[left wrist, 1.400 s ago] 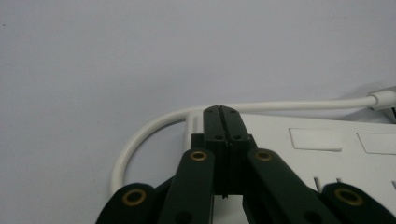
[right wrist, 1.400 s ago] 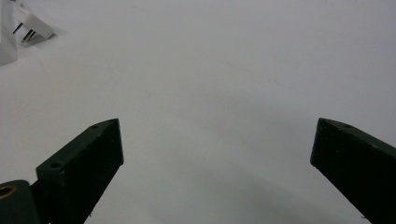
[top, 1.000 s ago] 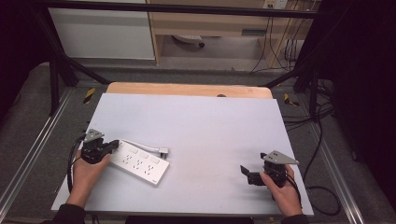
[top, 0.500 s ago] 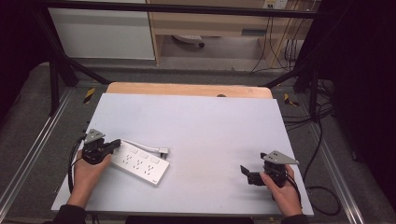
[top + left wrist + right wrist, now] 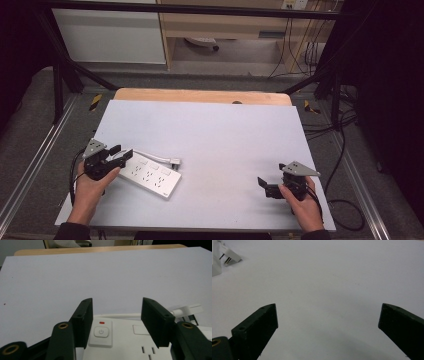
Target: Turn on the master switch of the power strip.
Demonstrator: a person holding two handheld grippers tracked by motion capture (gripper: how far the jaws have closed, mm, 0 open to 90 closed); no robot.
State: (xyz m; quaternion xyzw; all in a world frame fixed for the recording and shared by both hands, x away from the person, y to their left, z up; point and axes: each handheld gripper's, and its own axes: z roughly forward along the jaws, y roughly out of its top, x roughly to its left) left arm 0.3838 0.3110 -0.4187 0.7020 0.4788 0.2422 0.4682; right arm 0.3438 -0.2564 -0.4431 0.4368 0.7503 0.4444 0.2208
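Note:
A white power strip [image 5: 150,175] lies flat at the table's front left, its short white cable ending in a plug [image 5: 172,161] beside it. My left gripper [image 5: 123,152] hovers over the strip's left end. Its jaws have just been opening and now stand apart. In the left gripper view the gripper [image 5: 117,312] has the strip's switch button [image 5: 101,332] with a small red mark below the gap, and nothing is pressed between the pads. My right gripper [image 5: 265,186] rests open at the front right over bare table, and stands wide [image 5: 328,315] in its own view.
The grey-white tabletop [image 5: 215,130] has a wooden strip along its far edge. Black frame rails run down both sides. Cables hang on the floor at the right. The plug [image 5: 229,255] lies far off at the upper left of the right gripper view.
The left gripper's jaws, shut in the earlier frames, now stand apart over the strip's end. The right hand has kept still.

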